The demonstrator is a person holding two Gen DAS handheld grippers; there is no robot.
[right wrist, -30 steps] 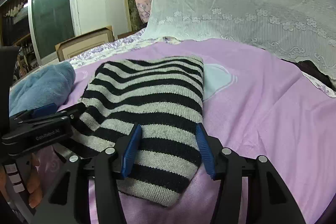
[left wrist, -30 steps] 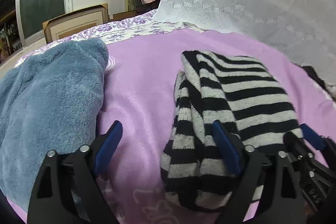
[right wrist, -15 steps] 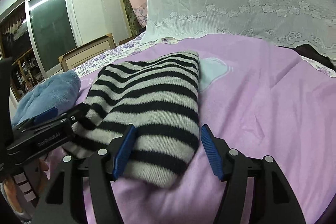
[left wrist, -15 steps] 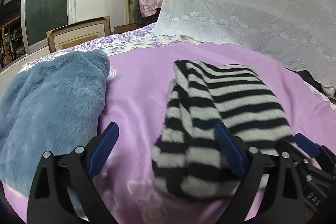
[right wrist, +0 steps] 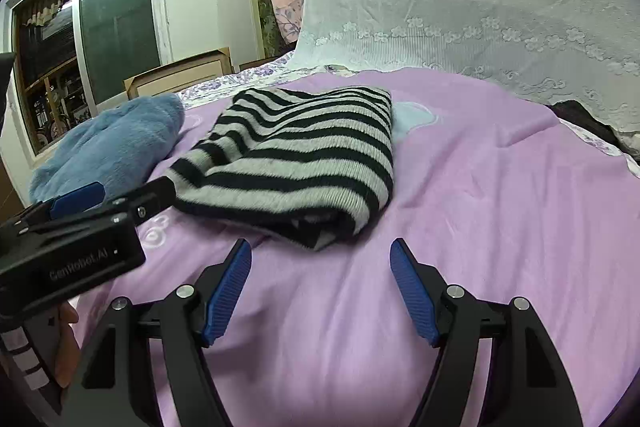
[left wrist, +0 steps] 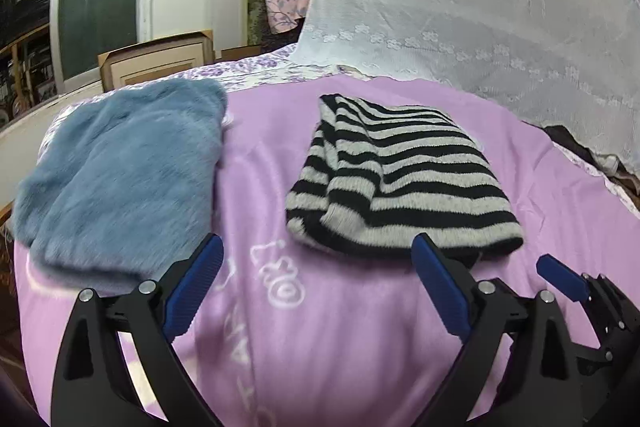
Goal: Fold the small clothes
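A folded black-and-grey striped knit garment (left wrist: 404, 175) lies on the pink blanket (left wrist: 320, 327); it also shows in the right wrist view (right wrist: 296, 163). My left gripper (left wrist: 316, 275) is open and empty, just in front of the garment's near edge, apart from it. My right gripper (right wrist: 320, 287) is open and empty, a little in front of the garment's near fold. The left gripper's body (right wrist: 72, 243) shows at the left of the right wrist view.
A folded blue fleece (left wrist: 120, 179) lies to the left of the striped garment, also in the right wrist view (right wrist: 108, 151). A white lace curtain (left wrist: 480, 7) hangs behind the bed. A dark cloth (right wrist: 588, 123) lies at the far right. A cardboard box (left wrist: 156, 59) stands behind.
Both grippers have drawn back from the striped garment and now stand clear of it. The garment lies folded and settled flat on the blanket.
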